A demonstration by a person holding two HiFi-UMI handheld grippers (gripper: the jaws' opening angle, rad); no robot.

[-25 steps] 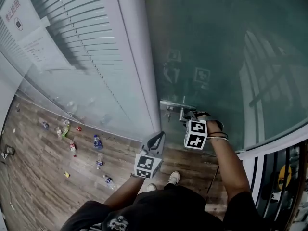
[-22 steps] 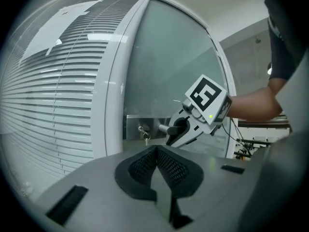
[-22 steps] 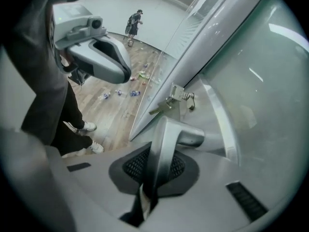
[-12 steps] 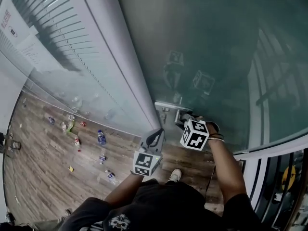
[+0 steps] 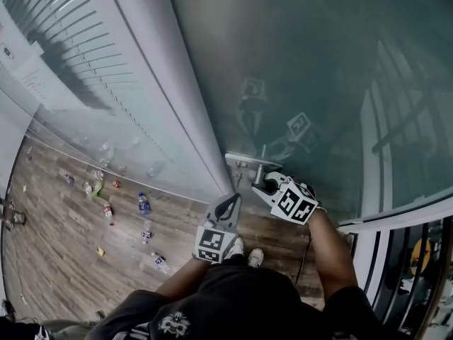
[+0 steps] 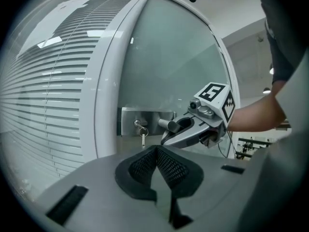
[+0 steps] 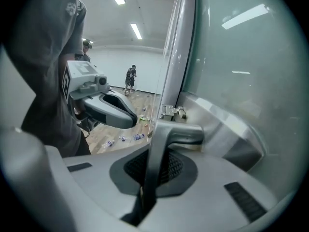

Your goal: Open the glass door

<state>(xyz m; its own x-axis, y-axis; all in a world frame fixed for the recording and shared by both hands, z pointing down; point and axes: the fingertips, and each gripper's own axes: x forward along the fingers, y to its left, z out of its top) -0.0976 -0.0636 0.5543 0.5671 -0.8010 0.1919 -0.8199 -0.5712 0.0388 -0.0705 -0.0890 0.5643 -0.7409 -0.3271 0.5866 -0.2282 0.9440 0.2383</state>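
The glass door [image 5: 318, 69] carries a steel lock plate [image 5: 241, 160] with a lever handle [image 5: 259, 178]. My right gripper [image 5: 267, 186] is shut on that lever; in the right gripper view the handle [image 7: 159, 149] runs down between the pads of the right gripper [image 7: 153, 166]. A key [image 6: 142, 131] hangs from the lock plate [image 6: 130, 117]. My left gripper [image 5: 228, 205] hangs shut and holds nothing, just left of the handle and near the white door post. In its own view the left gripper [image 6: 158, 153] points at the plate, with the right gripper [image 6: 186, 132] on the handle [image 6: 167, 124].
A white door post [image 5: 170, 83] stands left of the door, with a blind [image 5: 78, 55] behind glass beyond it. Several bottles [image 5: 144, 204] lie scattered on the wooden floor. The person's shoes [image 5: 244, 250] are right below the grippers. A dark railing [image 5: 410, 261] runs at the right.
The right gripper has closed on the lever handle and rolled with it, so its marker cube now sits tilted. The left gripper has barely shifted.
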